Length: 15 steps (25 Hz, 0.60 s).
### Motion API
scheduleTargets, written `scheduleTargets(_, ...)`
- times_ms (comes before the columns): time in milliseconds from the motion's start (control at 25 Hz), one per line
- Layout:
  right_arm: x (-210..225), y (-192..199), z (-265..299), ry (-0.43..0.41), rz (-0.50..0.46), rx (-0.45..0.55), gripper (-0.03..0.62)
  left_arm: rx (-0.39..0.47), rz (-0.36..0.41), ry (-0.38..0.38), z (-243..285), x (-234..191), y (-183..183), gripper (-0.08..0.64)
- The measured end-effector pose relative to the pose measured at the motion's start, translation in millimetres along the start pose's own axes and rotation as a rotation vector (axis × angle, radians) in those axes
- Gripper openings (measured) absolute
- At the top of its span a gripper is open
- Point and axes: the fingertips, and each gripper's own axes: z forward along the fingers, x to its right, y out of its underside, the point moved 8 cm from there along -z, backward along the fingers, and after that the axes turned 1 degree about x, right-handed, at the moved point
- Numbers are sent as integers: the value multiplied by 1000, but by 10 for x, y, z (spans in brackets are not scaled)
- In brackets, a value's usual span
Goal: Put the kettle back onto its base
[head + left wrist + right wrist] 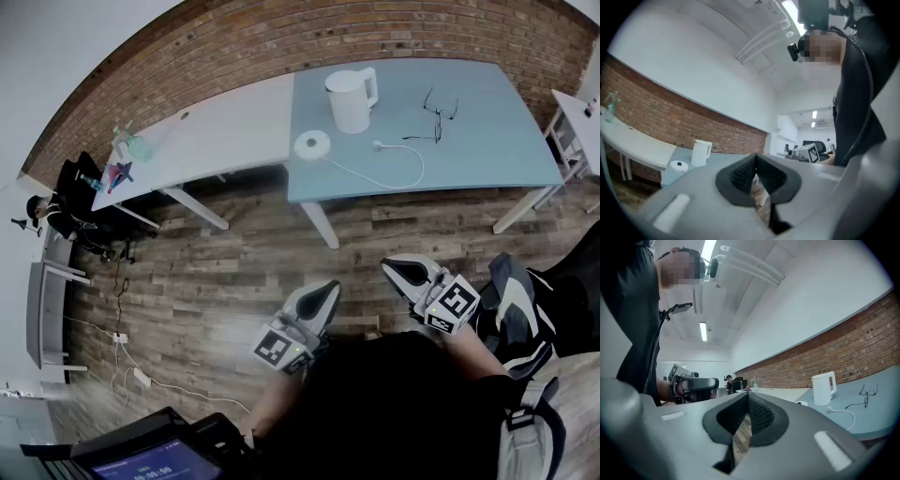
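Note:
A white kettle (pixel 351 98) stands upright on the blue table (pixel 487 131), a little behind and right of its round white base (pixel 312 145). A white cord (pixel 394 178) runs from the base across the tabletop. The kettle (pixel 701 153) and base (pixel 678 165) also show far off in the left gripper view, and the kettle (pixel 823 388) in the right gripper view. My left gripper (pixel 322 298) and right gripper (pixel 405 273) are held close to my body over the wooden floor, far from the table. Both are shut with nothing between their jaws.
A pair of glasses (pixel 440 108) lies on the blue table right of the kettle. A white table (pixel 216 131) joins it on the left, with a bottle (pixel 134 142) at its far end. A person (pixel 56 211) sits at the far left. Cables (pixel 122 337) lie on the floor.

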Motion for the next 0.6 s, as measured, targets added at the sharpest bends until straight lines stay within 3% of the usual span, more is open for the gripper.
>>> scheduleTargets(360, -79, 65, 36, -23, -102, -65, 3, -13, -22, -15, -47, -30, 118, 3)
scheduleTargets(600, -46, -3, 53, -63, -45, -25, 5, 2, -19, -15, 4, -51, 85, 2)
